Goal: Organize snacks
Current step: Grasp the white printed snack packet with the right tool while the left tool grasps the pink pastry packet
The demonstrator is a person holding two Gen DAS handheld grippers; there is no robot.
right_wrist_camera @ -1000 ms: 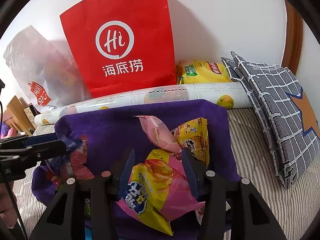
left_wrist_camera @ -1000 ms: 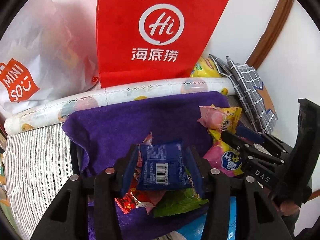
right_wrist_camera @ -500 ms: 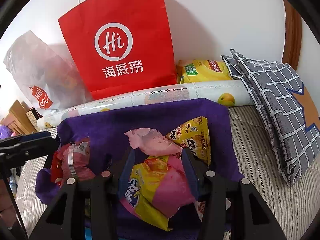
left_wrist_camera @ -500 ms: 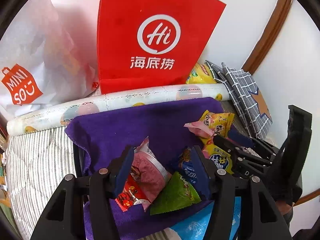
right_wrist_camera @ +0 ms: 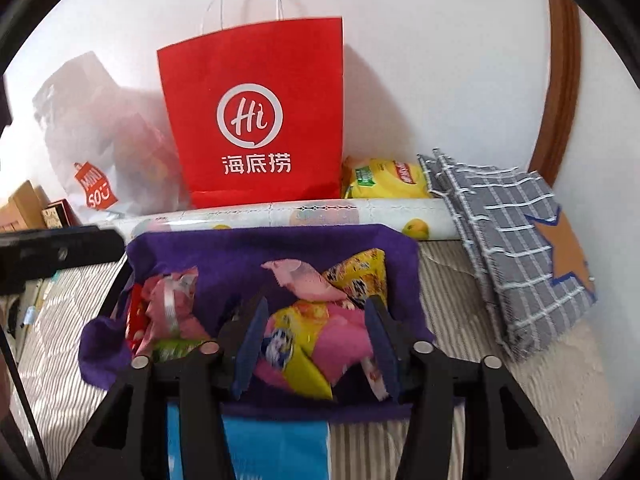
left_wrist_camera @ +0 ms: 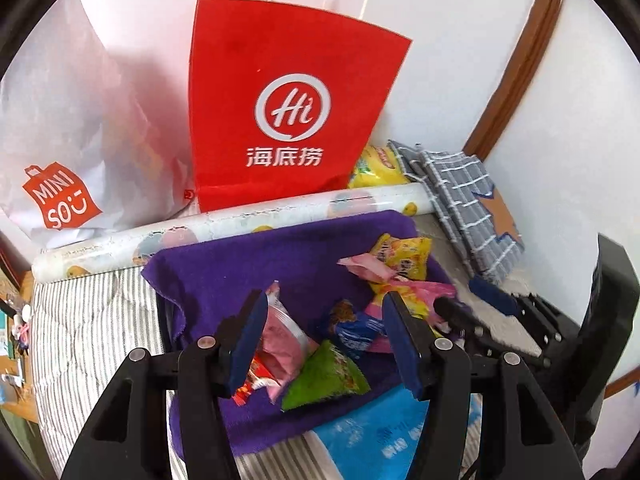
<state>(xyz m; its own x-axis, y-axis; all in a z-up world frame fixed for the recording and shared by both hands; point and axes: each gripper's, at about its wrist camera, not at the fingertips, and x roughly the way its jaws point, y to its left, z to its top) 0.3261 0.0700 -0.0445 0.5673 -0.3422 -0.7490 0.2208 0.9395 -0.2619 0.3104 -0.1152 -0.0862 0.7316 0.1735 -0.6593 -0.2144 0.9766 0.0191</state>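
Left wrist view shows the left tongs (left_wrist_camera: 324,340) standing partly apart with nothing pressed between the blue pads; their jaws have just been opening. Below and beyond them, in the lower centre of the frame, lies a heap of snacks on the purple towel (left_wrist_camera: 256,264) that lines a dark bin: a pink sealed jelly cup (left_wrist_camera: 280,340) just inside the left pad, a green triangular packet (left_wrist_camera: 324,380) at the bottom of the gap, and a small blue wrapped biscuit packet (left_wrist_camera: 356,332) lying loose near the right pad, its long axis slanting from lower right to upper left. The biscuit packet touches neither pad.

In the right wrist view the right tongs (right_wrist_camera: 316,344) also stand partly apart, jaws just opened further, and the pink-and-yellow puffed snack bag (right_wrist_camera: 316,344) sits between the pads with small gaps on both sides, so I judge it released, resting on the towel. Its long axis runs roughly across the gap. A pale pink pouch (right_wrist_camera: 304,280) and a yellow printed packet (right_wrist_camera: 360,276) lie just beyond it, toward the upper middle.

The left heap lies nearer the left tongs, the right heap nearer the right; any next pick probably follows that split. The red paper carrier bag (right_wrist_camera: 256,120) stands well behind, against the wall.
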